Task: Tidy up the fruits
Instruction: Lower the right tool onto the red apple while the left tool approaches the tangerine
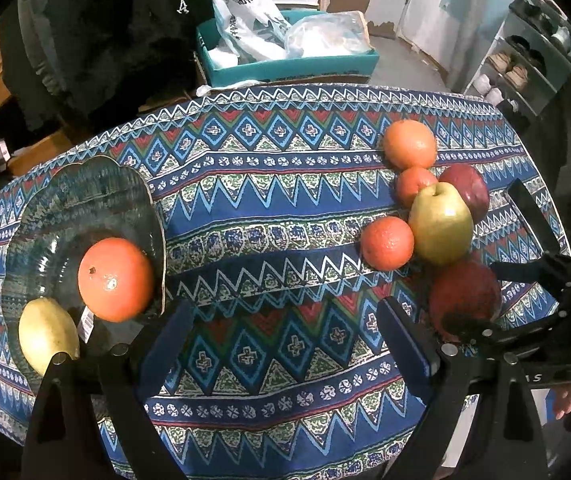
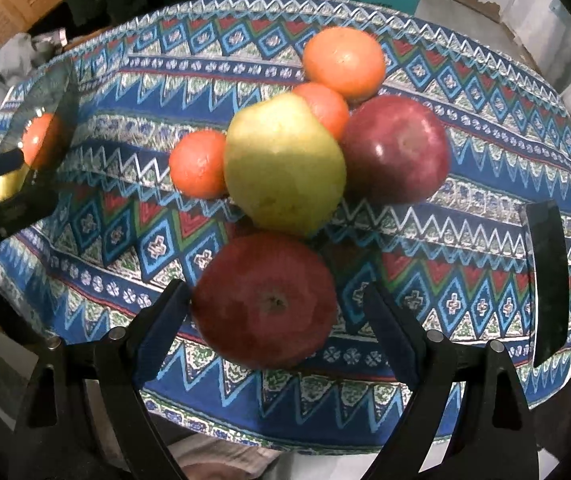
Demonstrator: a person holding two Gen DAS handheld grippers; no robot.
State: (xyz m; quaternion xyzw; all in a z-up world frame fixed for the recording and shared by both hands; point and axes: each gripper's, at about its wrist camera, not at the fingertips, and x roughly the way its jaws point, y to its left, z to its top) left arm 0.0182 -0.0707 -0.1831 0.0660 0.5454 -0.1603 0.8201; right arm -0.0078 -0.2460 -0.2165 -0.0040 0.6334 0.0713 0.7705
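I hold one gripper in each hand. My right gripper [image 2: 275, 308] is spread wide around the round red apple [image 2: 264, 300] on the blue patterned tablecloth [image 2: 465, 240]. Its left finger is right beside the apple. Its right finger is still a little way off. It is not squeezing yet.

Just behind that apple sit the yellow-green pear [image 2: 283, 164], the dark red apple [image 2: 395, 148] and three orange oranges, all bunched up close.

My left gripper [image 1: 285, 320] is spread wide too and holds nothing. It hangs over the cloth near the dark glass wavy plate [image 1: 85, 204]. A big orange [image 1: 115, 279] and a pale yellow pear [image 1: 47, 334] already lie on the plate.

I think the step now is picking up the red apple. Next I should close the fingers gently so it does not roll into the pear, then lift it and carry it over to the plate.
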